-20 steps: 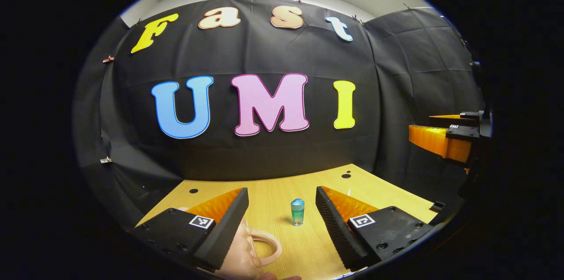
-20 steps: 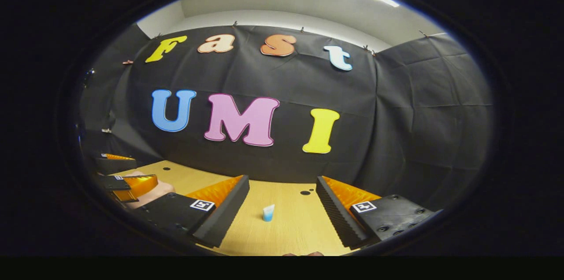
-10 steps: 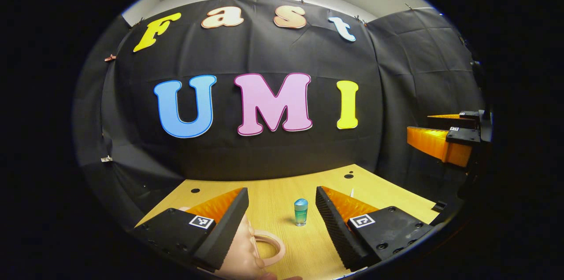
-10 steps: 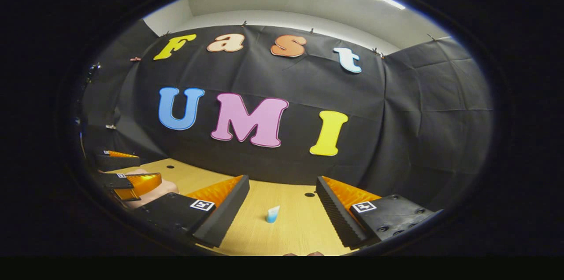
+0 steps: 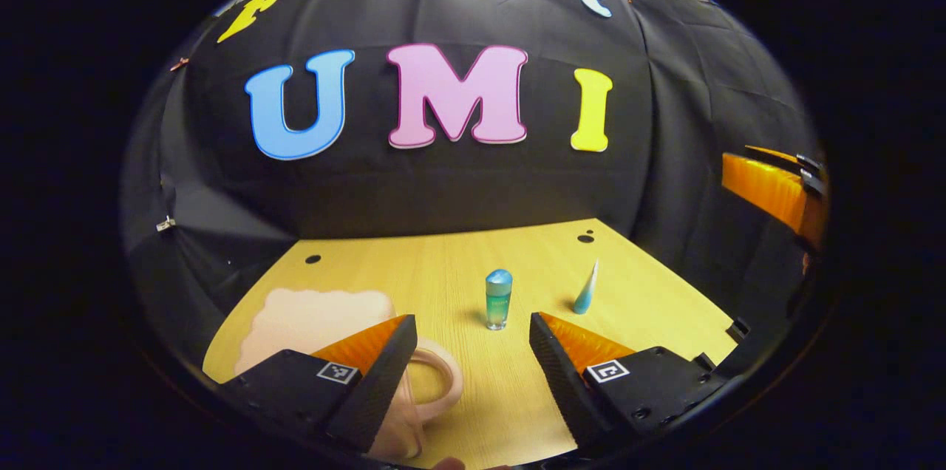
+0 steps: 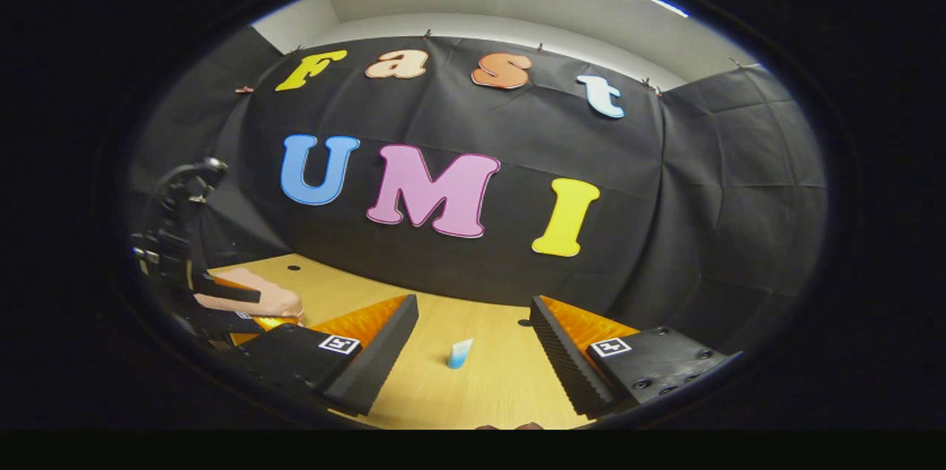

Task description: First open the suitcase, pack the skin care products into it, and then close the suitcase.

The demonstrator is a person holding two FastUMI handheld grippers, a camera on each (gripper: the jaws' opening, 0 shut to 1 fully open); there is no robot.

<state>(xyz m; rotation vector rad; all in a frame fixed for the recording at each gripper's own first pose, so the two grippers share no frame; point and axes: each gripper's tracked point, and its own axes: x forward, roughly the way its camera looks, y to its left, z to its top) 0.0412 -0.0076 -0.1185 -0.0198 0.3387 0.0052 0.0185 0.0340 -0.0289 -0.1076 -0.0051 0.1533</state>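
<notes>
Pale wood-grain table [image 5: 458, 263], smooth laminate, with small round dark holes near its far edge, set against black creased cloth.

Left tool [image 5: 473, 341]: jaws wide apart, nothing between them; ridged wedge-shaped fingers [image 5: 373, 374] with square marker tags on the blocks behind them. In the left gripper view it hangs above the near part of the table.

Pink suitcase [image 5: 310, 318]: soft-looking matte shell with rounded, slightly scalloped outline, lying flat and closed at the left of the table; its looped handle [image 5: 440, 381] curves out just beside the left finger, partly hidden by it.

Small bottle [image 5: 498, 298]: upright cylinder, translucent teal-green body, rounded blue cap, standing mid-table beyond the jaw gap, apart from the suitcase.

Tapered tube [image 5: 587, 287]: slim, pale top narrowing to a point, blue base, standing upright to the right of the bottle, near but not touching.

Right tool [image 6: 473, 341]: jaws likewise spread, empty. In the right gripper view the tube [image 6: 458, 354] stands on the table ahead of the gap. Right tool also appears at the right edge of the left gripper view [image 5: 772, 185], raised well above the table.
</notes>
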